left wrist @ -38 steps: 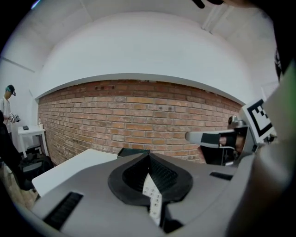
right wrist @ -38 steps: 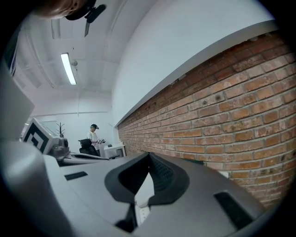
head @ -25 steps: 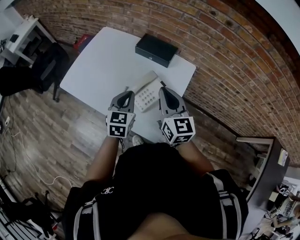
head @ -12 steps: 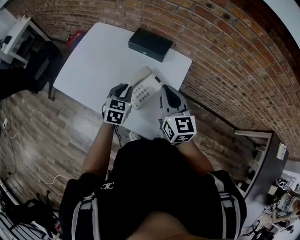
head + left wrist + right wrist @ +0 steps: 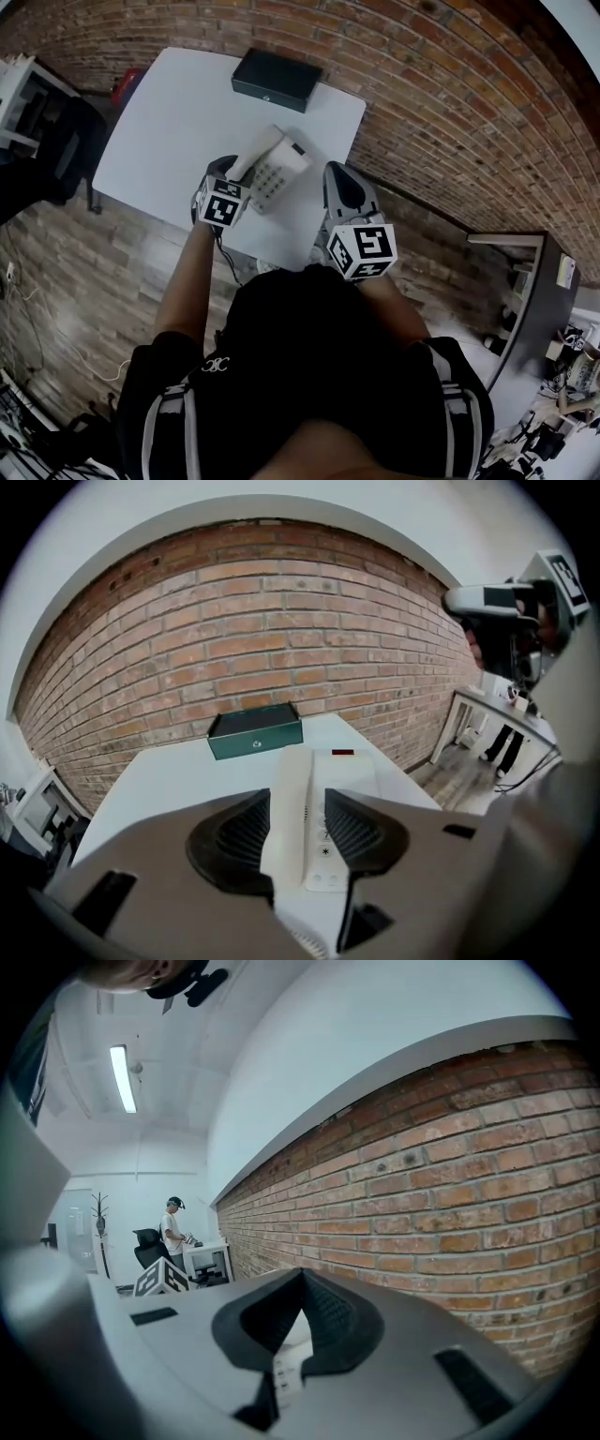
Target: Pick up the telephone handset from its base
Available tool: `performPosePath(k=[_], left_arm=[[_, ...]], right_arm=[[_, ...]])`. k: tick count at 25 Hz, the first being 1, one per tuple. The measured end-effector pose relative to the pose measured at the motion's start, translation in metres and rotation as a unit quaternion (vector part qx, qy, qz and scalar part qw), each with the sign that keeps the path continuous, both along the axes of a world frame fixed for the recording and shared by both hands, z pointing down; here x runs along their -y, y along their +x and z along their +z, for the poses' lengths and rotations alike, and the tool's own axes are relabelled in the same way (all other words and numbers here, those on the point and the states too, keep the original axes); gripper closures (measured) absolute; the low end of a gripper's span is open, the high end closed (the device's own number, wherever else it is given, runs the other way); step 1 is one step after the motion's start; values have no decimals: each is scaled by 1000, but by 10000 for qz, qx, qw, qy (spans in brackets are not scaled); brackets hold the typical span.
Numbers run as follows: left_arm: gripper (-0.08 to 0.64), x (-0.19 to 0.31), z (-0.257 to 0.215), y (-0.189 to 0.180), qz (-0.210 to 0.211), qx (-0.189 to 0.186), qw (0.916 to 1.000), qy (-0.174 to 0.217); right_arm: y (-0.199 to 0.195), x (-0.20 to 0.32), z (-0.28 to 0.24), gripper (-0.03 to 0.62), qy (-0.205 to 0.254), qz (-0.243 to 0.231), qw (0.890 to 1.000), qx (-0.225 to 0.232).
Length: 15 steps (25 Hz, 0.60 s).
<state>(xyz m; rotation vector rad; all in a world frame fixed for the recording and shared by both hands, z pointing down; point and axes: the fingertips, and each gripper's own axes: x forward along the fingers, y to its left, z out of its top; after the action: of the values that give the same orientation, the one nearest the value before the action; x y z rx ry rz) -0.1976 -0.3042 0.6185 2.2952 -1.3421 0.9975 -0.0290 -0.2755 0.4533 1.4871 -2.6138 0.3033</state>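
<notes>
Handset (image 5: 289,780), near end: hidden behind the left gripper's (image 5: 298,803) jaws.
Keypad (image 5: 323,855), just right of handset: partly covered by one jaw; key marks too small to read.
Handset in head view: lower end under the left gripper.

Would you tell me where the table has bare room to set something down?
The table is bare on its left half, from the box to the near edge. A strip lies between box and telephone. Crowded where the left gripper straddles the handset.
</notes>
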Motion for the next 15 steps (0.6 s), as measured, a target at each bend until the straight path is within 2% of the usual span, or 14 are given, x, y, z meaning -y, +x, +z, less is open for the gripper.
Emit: performPosePath(k=[9, 15], left_arm=[[382, 21, 31, 8, 546, 549, 9962, -388], [351, 37, 49, 5, 425, 806, 9942, -566]], right_arm=[[23, 2, 5, 595, -59, 289, 9995, -69], [29, 7, 9, 595, -115, 388, 9992, -67]])
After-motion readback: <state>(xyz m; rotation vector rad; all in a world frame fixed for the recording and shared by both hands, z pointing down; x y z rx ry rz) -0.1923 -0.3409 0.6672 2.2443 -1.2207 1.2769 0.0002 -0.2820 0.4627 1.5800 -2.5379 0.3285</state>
